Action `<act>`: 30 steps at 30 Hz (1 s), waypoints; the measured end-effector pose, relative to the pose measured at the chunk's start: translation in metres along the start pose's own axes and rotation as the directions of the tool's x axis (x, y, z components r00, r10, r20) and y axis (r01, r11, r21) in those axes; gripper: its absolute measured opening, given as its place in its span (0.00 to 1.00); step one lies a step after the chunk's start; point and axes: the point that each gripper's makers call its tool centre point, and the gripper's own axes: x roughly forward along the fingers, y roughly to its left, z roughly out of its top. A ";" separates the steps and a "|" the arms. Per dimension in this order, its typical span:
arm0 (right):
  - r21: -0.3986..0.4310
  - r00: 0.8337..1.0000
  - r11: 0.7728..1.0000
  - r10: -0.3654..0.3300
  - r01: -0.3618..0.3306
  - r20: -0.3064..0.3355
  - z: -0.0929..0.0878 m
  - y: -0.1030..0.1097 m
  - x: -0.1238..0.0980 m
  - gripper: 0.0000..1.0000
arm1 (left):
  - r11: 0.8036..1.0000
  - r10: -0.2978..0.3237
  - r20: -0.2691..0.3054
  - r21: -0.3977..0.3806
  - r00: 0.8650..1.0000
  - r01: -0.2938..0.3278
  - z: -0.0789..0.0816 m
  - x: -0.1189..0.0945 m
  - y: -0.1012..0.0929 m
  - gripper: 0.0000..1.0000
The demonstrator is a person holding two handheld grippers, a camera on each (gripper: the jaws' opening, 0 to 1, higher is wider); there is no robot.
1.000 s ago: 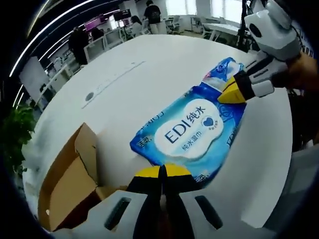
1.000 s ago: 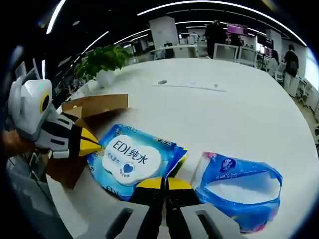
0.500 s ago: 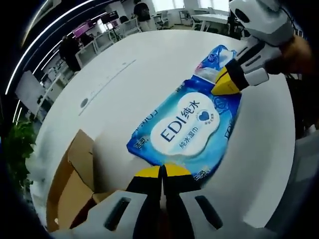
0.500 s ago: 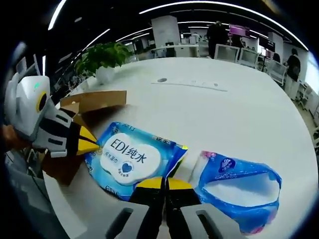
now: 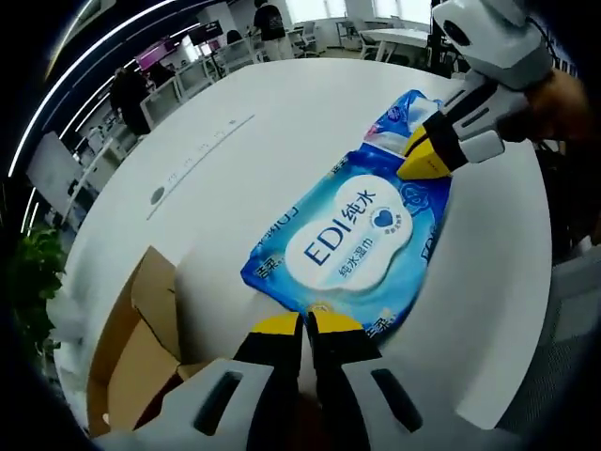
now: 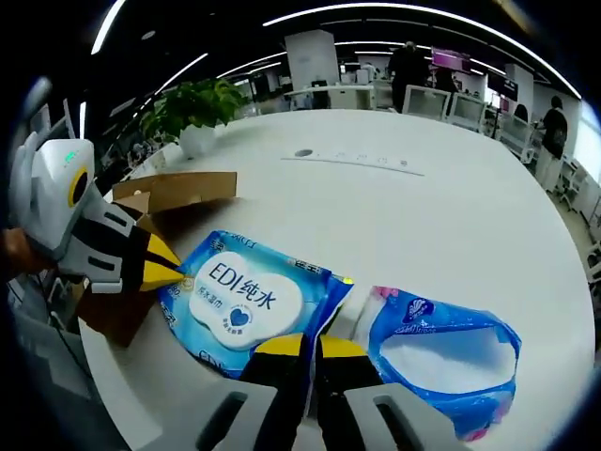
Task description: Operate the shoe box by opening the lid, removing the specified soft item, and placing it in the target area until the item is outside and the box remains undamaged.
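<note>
A blue wet wipes pack (image 5: 349,237) with a white "EDI" label lies flat on the white table (image 5: 235,141). In the left gripper view my left gripper (image 5: 305,325) is at the pack's near edge, jaws pinched on it with a thin slit between them. My right gripper (image 5: 421,162) comes in from the right, its yellow tip closed on the far edge. In the right gripper view the pack (image 6: 246,293) lies between my right gripper (image 6: 312,344) and my left gripper (image 6: 175,273). The open cardboard shoe box (image 5: 131,352) (image 6: 164,195) stands behind the left gripper.
A second blue packet (image 6: 441,346) (image 5: 410,105) with a white middle lies beside the wipes pack. A potted plant (image 6: 192,111) stands at the table's far edge. Desks and people are in the room beyond. The table's rim runs close to both grippers.
The pack's corner by the right gripper, raised a second ago, now lies flatter. The slit between each gripper's jaws looks slightly wider. Both views have shifted a little.
</note>
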 end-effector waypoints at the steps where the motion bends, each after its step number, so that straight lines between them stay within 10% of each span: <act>1: -0.006 1.000 1.000 -0.005 0.005 0.007 0.002 0.000 -0.002 0.00 | 1.000 -0.001 0.002 -0.002 1.000 0.001 0.000 -0.001 0.000 0.02; 20: -0.062 0.999 0.998 0.022 -0.020 0.044 0.022 0.018 -0.033 0.14 | 0.991 -0.046 0.115 -0.116 0.992 0.060 0.017 -0.046 0.007 0.15; 30: -0.138 0.996 0.987 0.081 -0.077 0.027 0.032 0.038 -0.047 0.28 | 0.979 -0.052 0.145 -0.189 0.988 0.079 0.000 -0.074 0.021 0.20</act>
